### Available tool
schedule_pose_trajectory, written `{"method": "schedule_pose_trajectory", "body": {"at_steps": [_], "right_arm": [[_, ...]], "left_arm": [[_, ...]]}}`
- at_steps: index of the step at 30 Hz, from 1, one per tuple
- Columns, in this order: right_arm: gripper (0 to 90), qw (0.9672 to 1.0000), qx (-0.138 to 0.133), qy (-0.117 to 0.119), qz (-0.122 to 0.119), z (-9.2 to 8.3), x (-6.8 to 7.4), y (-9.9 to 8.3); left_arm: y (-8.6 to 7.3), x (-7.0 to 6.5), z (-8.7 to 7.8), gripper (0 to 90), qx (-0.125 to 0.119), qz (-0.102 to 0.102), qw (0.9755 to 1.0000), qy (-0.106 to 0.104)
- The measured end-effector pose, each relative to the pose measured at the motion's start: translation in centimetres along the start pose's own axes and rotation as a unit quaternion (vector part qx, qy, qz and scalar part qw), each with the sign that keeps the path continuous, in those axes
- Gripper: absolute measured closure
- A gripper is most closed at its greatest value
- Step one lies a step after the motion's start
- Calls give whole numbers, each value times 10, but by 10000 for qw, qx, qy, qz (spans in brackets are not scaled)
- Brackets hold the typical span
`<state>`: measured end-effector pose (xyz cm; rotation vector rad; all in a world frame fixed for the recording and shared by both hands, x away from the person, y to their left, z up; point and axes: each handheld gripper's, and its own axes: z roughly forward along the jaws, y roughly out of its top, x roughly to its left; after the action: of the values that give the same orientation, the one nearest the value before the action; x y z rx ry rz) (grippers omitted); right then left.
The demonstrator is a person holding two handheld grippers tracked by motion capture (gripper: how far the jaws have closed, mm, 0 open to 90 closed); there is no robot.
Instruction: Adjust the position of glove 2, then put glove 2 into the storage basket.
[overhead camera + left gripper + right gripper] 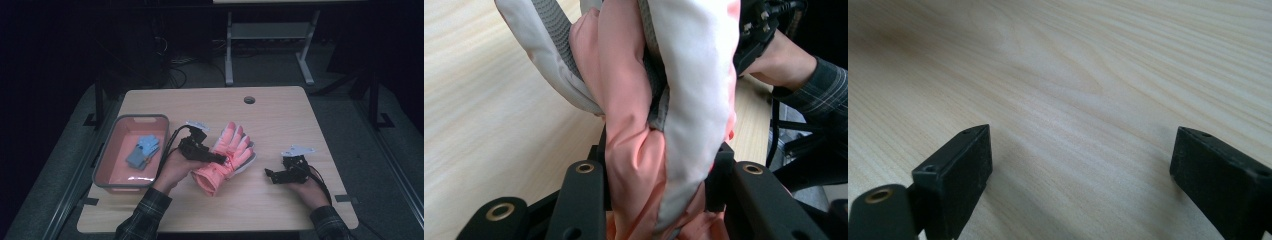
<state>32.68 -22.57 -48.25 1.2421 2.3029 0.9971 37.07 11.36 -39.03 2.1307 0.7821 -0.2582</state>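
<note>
- The left hand-held gripper [220, 159] pinches the pink glove [227, 157] across its middle; in the left gripper view the padded fabric [659, 125] bulges between both jaws, so the hold looks full rather than on an edge.
- The glove sits at the middle of the bench [280, 115], its cuff toward the near edge and its fingers pointing far.
- The likely step is carrying it left to the grey bin [107, 155], which already holds a small blue glove [144, 151].
- Lift until the cuff clears the bench, since the drooping ends could drag or catch the bin's near wall.
- Keep the pinch firm; slick padded fabric may creep out.
- The right hand-held gripper [274, 175] rests spread over bare bench, with nothing between its jaws [1078, 165]; leave it parked.
</note>
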Motion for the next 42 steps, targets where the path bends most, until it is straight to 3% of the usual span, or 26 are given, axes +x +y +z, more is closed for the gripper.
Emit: {"method": "schedule_pose_trajectory", "body": {"at_steps": [13, 22, 31, 42], "right_arm": [[95, 10000, -1, 1, 7, 0, 0, 0], [96, 10000, 0, 2, 7, 0, 0, 0], [96, 10000, -6, 1, 3, 0, 0, 0], [96, 10000, -5, 2, 8, 0, 0, 0]], "left_arm": [[3, 4, -35, 629, -320, 7, 9991, 260], [0, 13, -65, 629, -592, -121, 9972, 445], [-6, 22, -105, 629, -959, -255, 9927, 689], [-17, 31, -137, 629, -1217, -435, 9877, 885]]}}
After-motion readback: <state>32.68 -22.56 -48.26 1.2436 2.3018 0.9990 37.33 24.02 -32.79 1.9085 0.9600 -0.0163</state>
